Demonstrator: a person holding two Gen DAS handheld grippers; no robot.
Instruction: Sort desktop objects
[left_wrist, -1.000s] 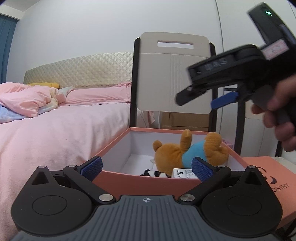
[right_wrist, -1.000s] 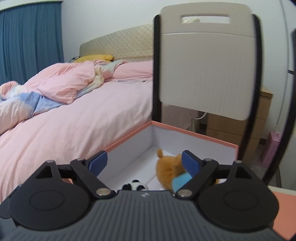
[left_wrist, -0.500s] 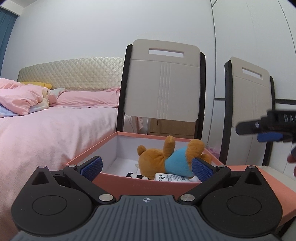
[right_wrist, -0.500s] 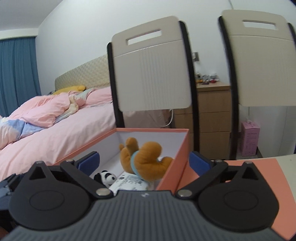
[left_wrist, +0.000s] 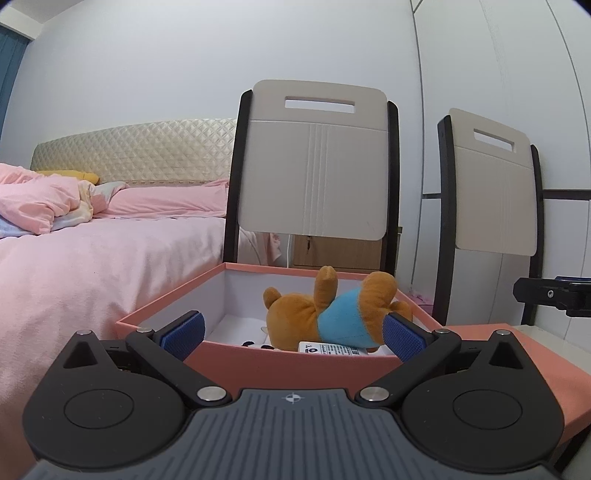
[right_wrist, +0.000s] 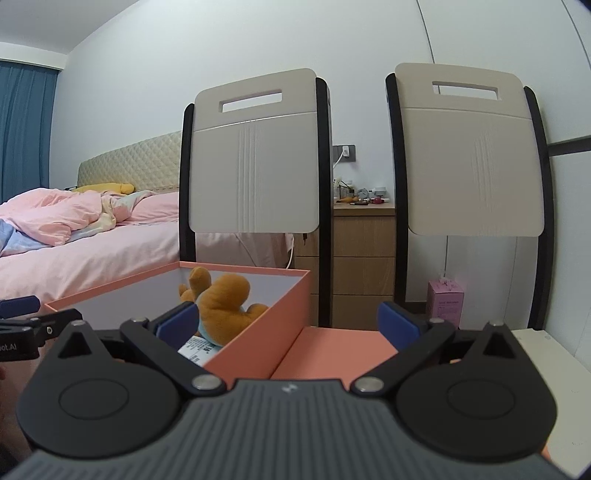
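Observation:
An open salmon-pink box (left_wrist: 280, 363) stands in front of me. Inside lie a brown plush bear in a blue shirt (left_wrist: 332, 314), a white labelled packet (left_wrist: 332, 348) and a small black-and-white toy (left_wrist: 255, 345), mostly hidden by the front wall. My left gripper (left_wrist: 293, 334) is open and empty, just before the box's front wall. My right gripper (right_wrist: 288, 325) is open and empty, level with the box's right corner (right_wrist: 258, 339); the bear (right_wrist: 221, 299) shows there too. The box lid (right_wrist: 332, 350) lies flat to the right of the box.
Two beige chair backs (right_wrist: 255, 158) (right_wrist: 469, 155) stand behind the table. A pink bed (left_wrist: 92, 258) is on the left. A wooden nightstand (right_wrist: 362, 254) with small items and a pink carton (right_wrist: 445, 304) sit behind. The white table edge (right_wrist: 546, 350) shows at right.
My right gripper has swung from above the box out to its right side and lower. My left gripper has backed off slightly. Both stay open and empty.

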